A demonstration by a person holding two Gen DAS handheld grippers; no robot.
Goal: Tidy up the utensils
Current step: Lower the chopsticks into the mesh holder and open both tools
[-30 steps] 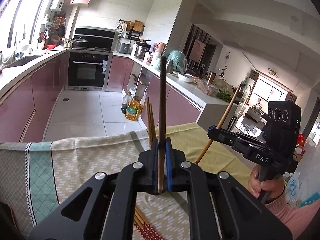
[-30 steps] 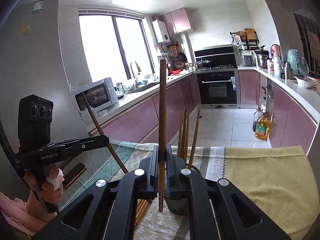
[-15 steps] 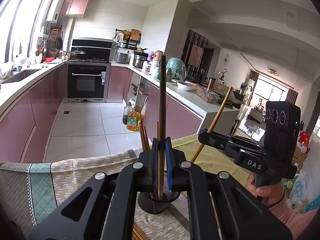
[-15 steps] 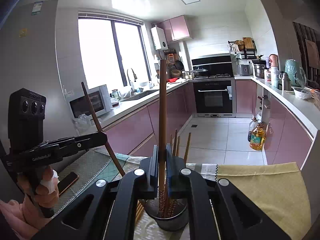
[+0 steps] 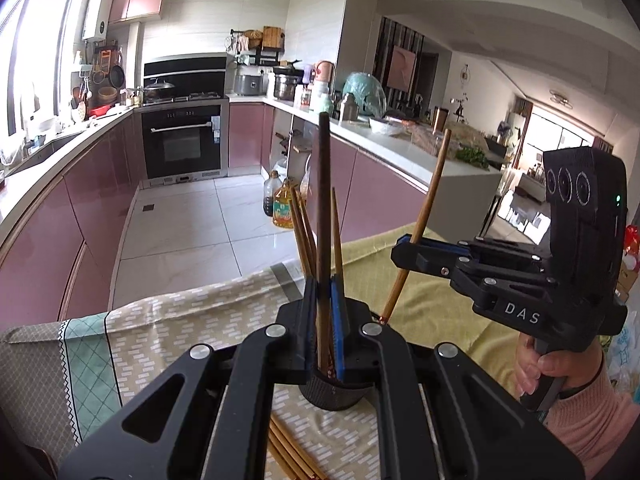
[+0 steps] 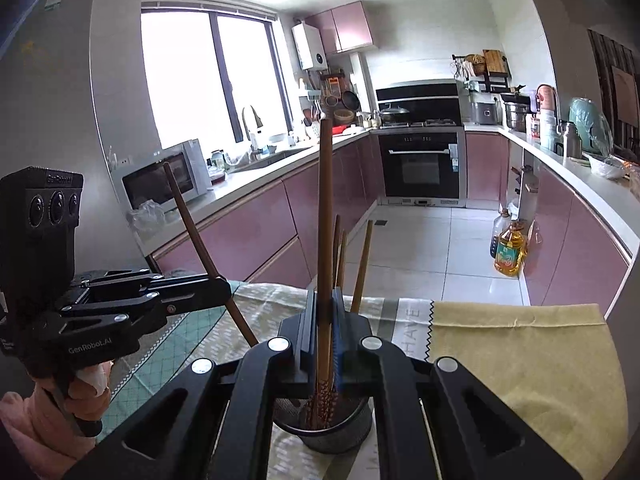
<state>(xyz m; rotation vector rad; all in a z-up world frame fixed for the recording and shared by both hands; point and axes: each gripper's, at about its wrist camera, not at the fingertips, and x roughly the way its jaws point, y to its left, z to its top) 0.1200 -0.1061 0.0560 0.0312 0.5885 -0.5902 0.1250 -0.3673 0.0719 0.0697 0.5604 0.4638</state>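
Directly below the left hand-held gripper [image 5: 323,320] the black mesh holder [image 5: 334,390] is crowded with upright chopsticks [image 5: 304,236], which block most of its mouth, and the right hand-held gripper [image 5: 404,248] closes off the space just to its right. Loose chopsticks [image 5: 292,456] lie on the table [image 5: 168,344] beneath it, nearer than the holder. To its left the cloth is bare, and right of the right hand-held gripper [image 6: 328,320] the yellow cloth [image 6: 528,360] lies open.
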